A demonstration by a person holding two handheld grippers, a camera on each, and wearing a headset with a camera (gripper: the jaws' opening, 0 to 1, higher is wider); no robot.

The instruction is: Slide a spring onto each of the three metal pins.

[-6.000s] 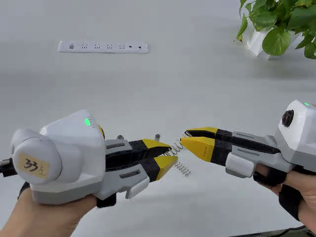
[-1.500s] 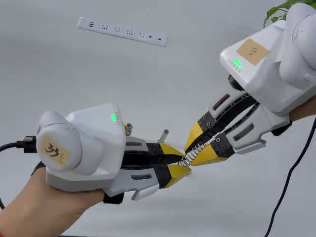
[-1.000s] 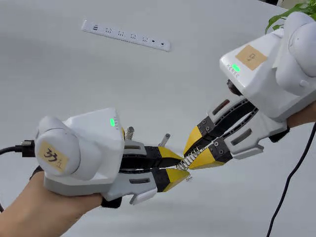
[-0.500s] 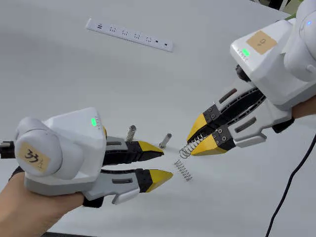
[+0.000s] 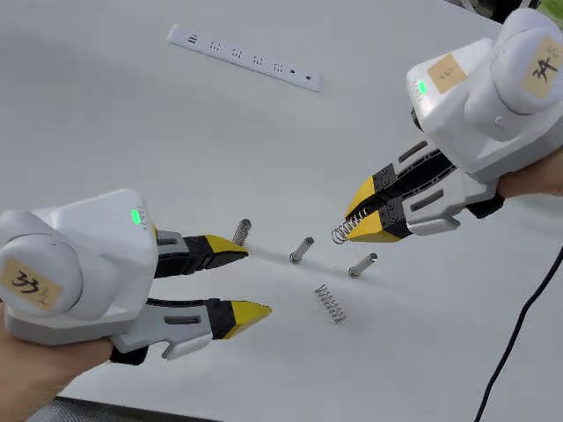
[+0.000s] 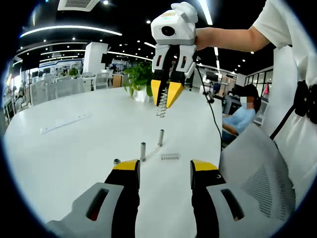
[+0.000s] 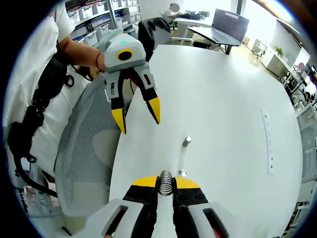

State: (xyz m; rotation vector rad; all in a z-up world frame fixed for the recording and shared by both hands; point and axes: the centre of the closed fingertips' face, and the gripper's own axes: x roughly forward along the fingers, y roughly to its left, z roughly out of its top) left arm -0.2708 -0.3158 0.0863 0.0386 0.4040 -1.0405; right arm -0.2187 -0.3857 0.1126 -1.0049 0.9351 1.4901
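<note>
The right hand-held gripper (image 5: 354,225) clamped a spring (image 5: 341,234) by one end above a bare pin (image 5: 302,249) — dangling so, it could tilt, miss the tip or pop free; the left hand-held gripper (image 5: 257,280) gaped empty.

The right gripper (image 7: 166,185) clamps a spring (image 7: 165,178) end-on over the table (image 7: 223,99), one pin (image 7: 182,173) just beyond, another pin (image 7: 186,141) farther, the left gripper (image 7: 140,125) spread wide behind.

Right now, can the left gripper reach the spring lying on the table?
Probably yes. The left gripper is open, the loose spring lies just ahead of its tips, and nothing sits between them.
</note>
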